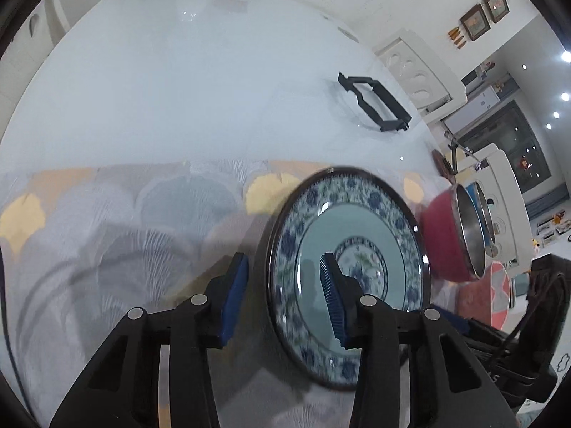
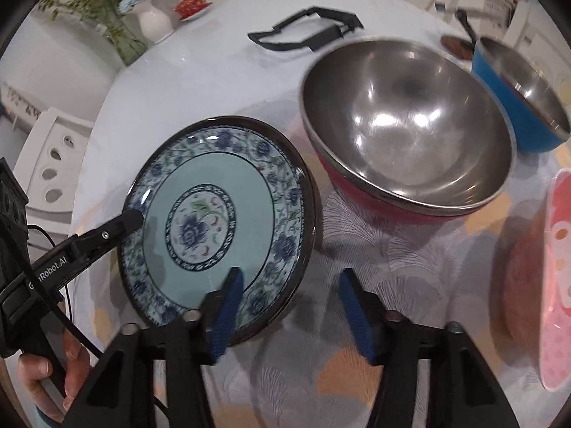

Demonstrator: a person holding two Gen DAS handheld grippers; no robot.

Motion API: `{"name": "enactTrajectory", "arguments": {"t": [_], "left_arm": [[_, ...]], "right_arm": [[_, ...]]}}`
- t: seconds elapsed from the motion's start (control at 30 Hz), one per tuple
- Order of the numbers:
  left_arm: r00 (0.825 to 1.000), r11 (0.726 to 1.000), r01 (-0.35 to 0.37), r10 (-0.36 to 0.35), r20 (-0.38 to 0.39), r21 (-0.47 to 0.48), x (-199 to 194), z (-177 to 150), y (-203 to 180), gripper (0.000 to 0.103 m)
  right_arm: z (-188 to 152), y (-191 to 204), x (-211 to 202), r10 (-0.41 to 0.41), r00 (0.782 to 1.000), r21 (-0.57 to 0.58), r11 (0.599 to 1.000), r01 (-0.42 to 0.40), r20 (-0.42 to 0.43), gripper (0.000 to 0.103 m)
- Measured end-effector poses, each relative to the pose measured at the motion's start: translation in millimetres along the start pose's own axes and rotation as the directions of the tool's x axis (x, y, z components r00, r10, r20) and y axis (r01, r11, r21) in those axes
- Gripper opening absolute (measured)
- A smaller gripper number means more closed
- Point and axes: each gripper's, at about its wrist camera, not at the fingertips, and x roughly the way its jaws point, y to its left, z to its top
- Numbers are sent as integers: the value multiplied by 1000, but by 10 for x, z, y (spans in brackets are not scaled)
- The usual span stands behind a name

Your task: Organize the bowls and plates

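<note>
Between the two blue pads of the left gripper (image 1: 285,299), in the left wrist view, the near rim of the plate (image 1: 371,221) runs from about 12 o'clock to 6 o'clock. One pad stands over the plate's inner face and the other outside the dark rim, so the jaws straddle the edge, but blur hides whether they press on it. The plate lies on the patterned cloth (image 1: 107,235) and is round, so it has no long axis. A red bowl (image 1: 442,235) sits at 3 o'clock of it, just beside.

From the right wrist view, the right gripper (image 2: 289,306) hangs partly open and empty over bare cloth, with the plate at its 10 o'clock. Its left pad overlaps the plate's lower rim in the picture; the other is clear of it. The left gripper's tip meets the plate's rim at 9 o'clock, so the left hand (image 2: 67,367) seems the nearer. The plate is glossy, pale blue-green in the middle, with a blue flower band, a dark edge and a round flower medallion.
</note>
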Motion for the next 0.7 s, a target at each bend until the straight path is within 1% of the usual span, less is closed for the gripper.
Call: {"name": "enactTrajectory", "arguments": {"t": [0.07,0.13,0.2,0.27,0.33,0.43,0.6,0.7], "left_arm": [[1000,1000,3,-3,7,10,20,29,-5,37],[1000,1000,9,-9,11,19,40,48,1,35],[1000,1000,16,-16,14,20,54,59,15,31],[1000,1000,23,-24,17,19,60,59,17,29],[999,999,30,-31,14,27,74,49,-4,25],[1000,999,11,-12,16,50,70,23,-44,25],[1000,996,-11,8,30,86,6,-32,-86,25],[998,992,-49,43,52,118,-123,-153,-157,25]], "right_arm": [[13,-15,6,3,1000,-3,1000,-2,17,49],[33,13,15,-5,1000,-30,1000,6,28,49],[36,37,32,-13,999,-50,999,15,37,48],[34,73,41,-25,999,-78,997,28,40,46],[42,115,55,-32,999,-105,994,36,43,40],[34,183,75,-41,998,-135,990,47,46,39],[28,157,62,-28,999,-151,988,34,42,37],[-39,151,-50,-27,998,-210,977,39,61,37]]}}
